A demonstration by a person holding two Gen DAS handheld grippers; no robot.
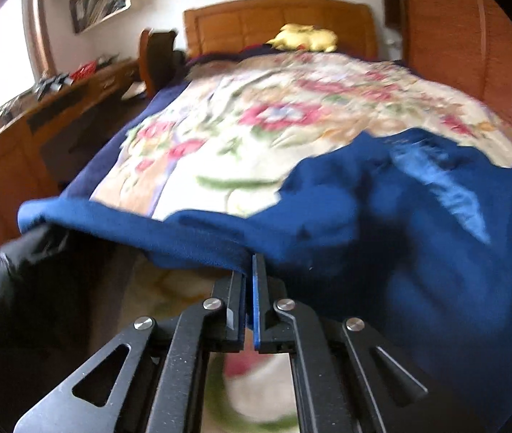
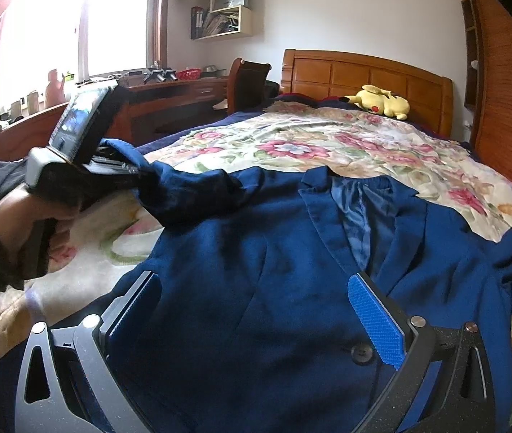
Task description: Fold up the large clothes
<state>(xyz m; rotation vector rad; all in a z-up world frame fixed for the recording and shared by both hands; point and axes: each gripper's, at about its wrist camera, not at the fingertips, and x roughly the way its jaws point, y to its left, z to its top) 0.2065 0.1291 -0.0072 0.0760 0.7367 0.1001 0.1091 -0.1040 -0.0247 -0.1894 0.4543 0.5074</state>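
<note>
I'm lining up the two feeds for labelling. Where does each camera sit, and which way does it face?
Left wrist: on the left gripper, looking up the bed toward the headboard; its shut fingers pinch the blue jacket.
Right wrist: on the right gripper, open over the jacket front, facing the headboard; a hand holding the left gripper shows at left.
Shared: jacket, floral blanket, yellow plush toy.

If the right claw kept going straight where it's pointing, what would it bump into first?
Probably the blue jacket. The open right claw points down at its front, which lies spread on the bed, though the gap between them is hard to judge.
</note>
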